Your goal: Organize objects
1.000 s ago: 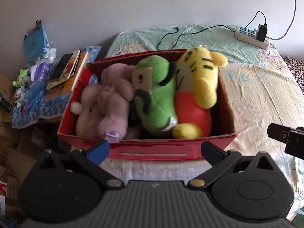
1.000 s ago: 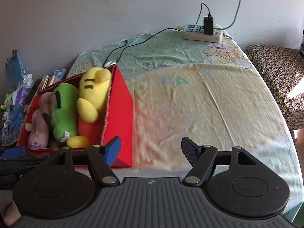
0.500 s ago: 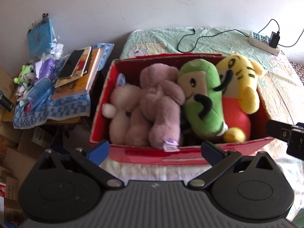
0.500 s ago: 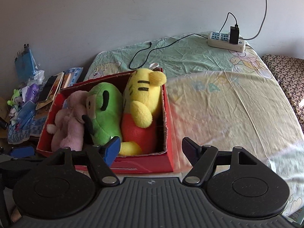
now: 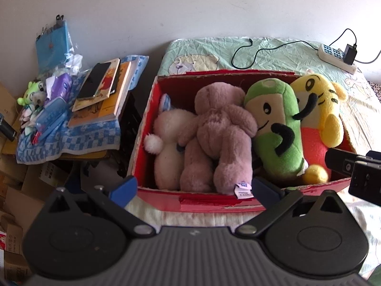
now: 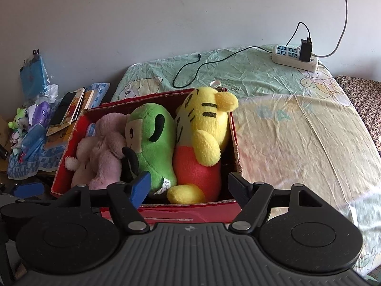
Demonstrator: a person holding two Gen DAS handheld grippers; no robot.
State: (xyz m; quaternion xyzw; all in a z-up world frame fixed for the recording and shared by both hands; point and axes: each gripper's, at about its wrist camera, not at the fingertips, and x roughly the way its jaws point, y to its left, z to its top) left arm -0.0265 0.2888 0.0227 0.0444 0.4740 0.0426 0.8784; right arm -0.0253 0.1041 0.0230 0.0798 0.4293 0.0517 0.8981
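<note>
power strip [image 6: 295,58], books [image 5: 104,90], bedsheet [image 6: 297,131]

A plain pale wall [image 6: 142,23] runs across the back, bare and a little scuffed. Below it, the bed [image 6: 297,124] spreads wide under a crinkled sheet, mint green at the head with cartoon bear prints, cream further down. Bright daylight washes over the sheet's right side. At far right, a dark patterned seat [image 6: 362,93] stands just beside the bed.
</note>
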